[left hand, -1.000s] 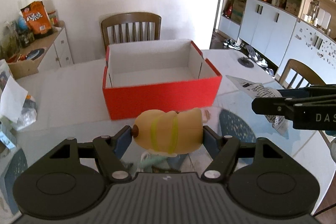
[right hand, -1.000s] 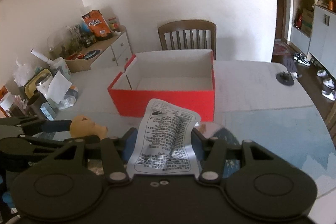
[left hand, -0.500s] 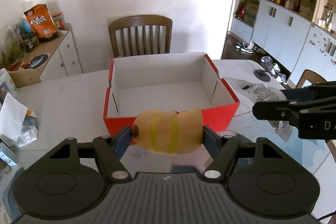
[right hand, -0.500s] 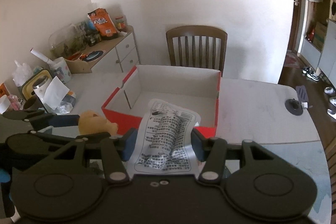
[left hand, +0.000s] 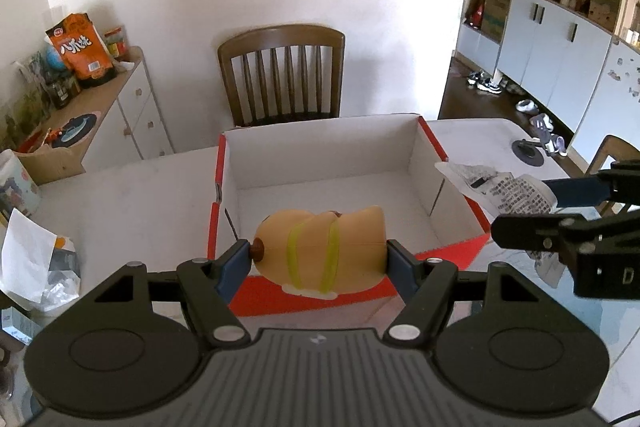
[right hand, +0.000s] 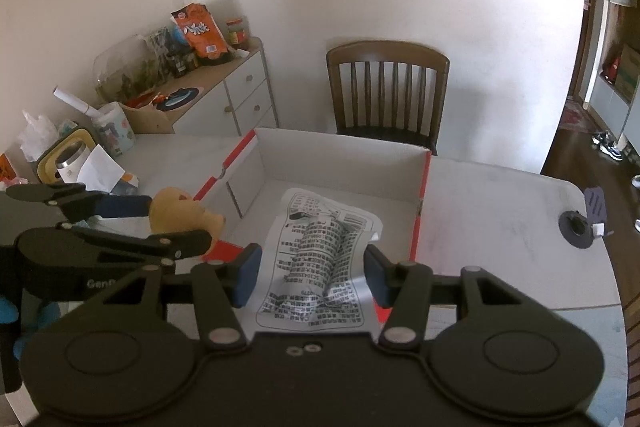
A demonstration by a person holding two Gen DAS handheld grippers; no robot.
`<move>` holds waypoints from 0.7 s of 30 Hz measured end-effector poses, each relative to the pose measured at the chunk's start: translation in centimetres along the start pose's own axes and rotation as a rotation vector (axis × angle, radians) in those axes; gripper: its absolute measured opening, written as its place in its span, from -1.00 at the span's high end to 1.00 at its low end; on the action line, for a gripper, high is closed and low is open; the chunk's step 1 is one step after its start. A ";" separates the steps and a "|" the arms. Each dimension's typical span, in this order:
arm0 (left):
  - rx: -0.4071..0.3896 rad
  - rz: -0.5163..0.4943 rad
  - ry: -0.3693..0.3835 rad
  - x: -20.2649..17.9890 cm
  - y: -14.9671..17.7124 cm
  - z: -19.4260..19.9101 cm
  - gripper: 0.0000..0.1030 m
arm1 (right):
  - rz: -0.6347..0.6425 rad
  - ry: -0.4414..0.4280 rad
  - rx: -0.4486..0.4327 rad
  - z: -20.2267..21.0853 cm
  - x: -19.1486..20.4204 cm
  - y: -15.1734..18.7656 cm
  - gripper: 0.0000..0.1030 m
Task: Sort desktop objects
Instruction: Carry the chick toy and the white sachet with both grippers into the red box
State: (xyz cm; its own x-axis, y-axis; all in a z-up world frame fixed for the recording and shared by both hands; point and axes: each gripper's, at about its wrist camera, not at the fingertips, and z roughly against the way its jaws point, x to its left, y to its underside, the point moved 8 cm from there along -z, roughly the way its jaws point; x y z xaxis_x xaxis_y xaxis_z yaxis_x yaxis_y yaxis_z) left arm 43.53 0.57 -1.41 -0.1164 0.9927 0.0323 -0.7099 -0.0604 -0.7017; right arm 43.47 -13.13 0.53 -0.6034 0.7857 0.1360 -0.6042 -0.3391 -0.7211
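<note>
Left gripper (left hand: 320, 259): blue pads clamped on both ends of a tan toy figure with yellow bands (left hand: 320, 247), held crosswise above the near wall of the red box (left hand: 452, 251).

Right gripper (right hand: 310, 271): pads closed on a crumpled white printed packet (right hand: 320, 259), held over the near edge of the same box; in the left wrist view the packet (left hand: 504, 191) hangs at the box's right wall.

Red box: open, white inside, floor bare, standing on a white table (right hand: 500, 211).

Beyond the table: brown wooden chair (left hand: 282, 75); white sideboard (left hand: 132, 107) bearing an orange snack bag (left hand: 80, 51).
</note>
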 end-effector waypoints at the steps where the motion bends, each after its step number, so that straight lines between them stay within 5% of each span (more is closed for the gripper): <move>1: 0.001 -0.004 -0.003 0.0 -0.2 -0.3 -0.40 | 0.004 0.002 0.002 -0.2 0.0 -0.1 -0.06; 21: 0.052 -0.103 -0.033 0.3 -2.6 -7.2 -0.40 | 0.082 0.038 0.061 -7.3 -1.0 -1.8 -0.06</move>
State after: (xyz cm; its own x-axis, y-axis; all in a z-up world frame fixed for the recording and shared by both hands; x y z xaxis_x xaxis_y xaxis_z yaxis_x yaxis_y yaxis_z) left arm 50.33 1.79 -4.76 -0.0634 0.9900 0.1259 -0.7540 0.0351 -0.6560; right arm 48.94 -9.50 -3.23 -0.6325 0.7729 0.0514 -0.5847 -0.4329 -0.6861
